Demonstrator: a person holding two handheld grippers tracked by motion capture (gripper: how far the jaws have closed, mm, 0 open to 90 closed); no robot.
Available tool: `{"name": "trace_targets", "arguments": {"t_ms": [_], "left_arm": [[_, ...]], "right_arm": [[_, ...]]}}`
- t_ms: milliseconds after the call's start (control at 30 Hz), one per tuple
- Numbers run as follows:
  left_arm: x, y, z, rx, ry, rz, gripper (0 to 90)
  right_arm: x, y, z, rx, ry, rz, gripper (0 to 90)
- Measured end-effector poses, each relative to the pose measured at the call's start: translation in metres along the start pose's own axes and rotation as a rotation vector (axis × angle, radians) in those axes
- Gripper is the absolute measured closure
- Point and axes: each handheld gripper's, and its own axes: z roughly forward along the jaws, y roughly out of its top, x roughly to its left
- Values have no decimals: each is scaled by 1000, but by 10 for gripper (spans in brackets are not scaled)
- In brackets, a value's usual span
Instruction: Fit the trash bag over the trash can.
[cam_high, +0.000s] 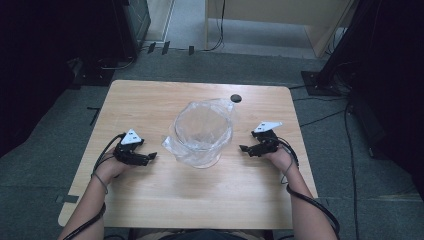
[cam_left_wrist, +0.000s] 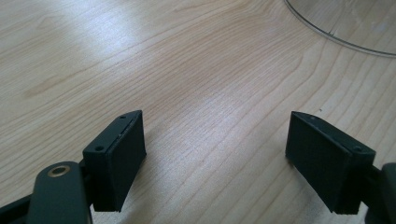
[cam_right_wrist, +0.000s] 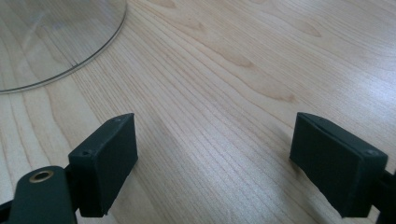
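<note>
Clear bowl with a plastic bag draped in and over it, set mid-table. Left gripper and right gripper held low on either side, apart from it, jaws released, nothing between them. Risks noted: thin film likely to slip from the pads or tear if pinched hard; light bowl easily dragged or tipped if pulled from one side alone.

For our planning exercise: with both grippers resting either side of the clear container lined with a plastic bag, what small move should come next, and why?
Probably ease the left gripper toward the clear container. Both it and the right gripper stand open with nothing between the jaws, apart from the container, whose plastic bag drapes loosely over the rim on that side.
</note>
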Motion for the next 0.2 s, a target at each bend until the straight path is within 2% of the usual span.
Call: {"name": "trace_targets", "arguments": {"t_ms": [200], "left_arm": [[0, 0, 0, 0, 7, 1, 194]], "right_arm": [[0, 0, 0, -5, 6, 31, 148]]}}
